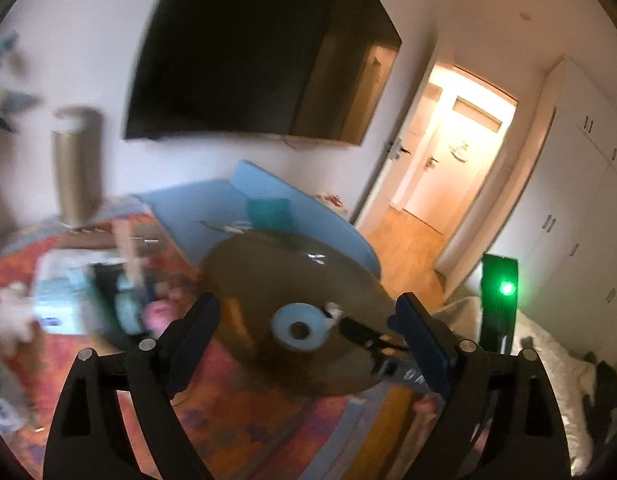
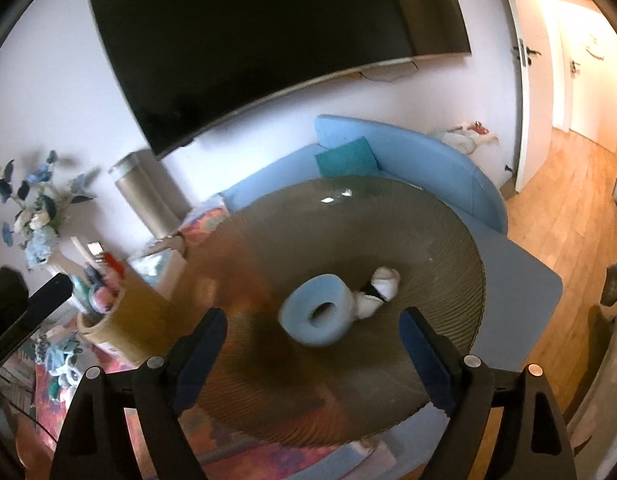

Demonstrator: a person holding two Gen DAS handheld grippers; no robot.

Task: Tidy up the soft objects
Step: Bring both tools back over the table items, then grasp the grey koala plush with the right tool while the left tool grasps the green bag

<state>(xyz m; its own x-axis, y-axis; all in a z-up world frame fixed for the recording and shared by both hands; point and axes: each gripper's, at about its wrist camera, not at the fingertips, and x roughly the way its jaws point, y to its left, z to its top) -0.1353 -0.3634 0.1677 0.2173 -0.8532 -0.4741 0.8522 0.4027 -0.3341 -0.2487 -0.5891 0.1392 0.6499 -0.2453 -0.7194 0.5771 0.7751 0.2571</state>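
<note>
I am hovering both wide-open grippers, left (image 1: 308, 344) and right (image 2: 314, 350), behind the blue foam ring (image 2: 316, 314), lying flat, right nearer.

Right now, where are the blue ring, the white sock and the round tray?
blue ring (image 2: 317, 311): right wrist view, on its foam band left of the hole.
white sock (image 2: 384, 285): right wrist view, on its upper bundle.
round tray (image 2: 408, 232): right wrist view, on bare ribbed surface.

**Round ribbed disc and its load**

A brown, finely ribbed round disc (image 2: 388, 240) carries a pale blue foam ring (image 2: 317, 315) near its centre; a small white soft object (image 2: 382, 286) with a dark band lies touching the ring.
</note>
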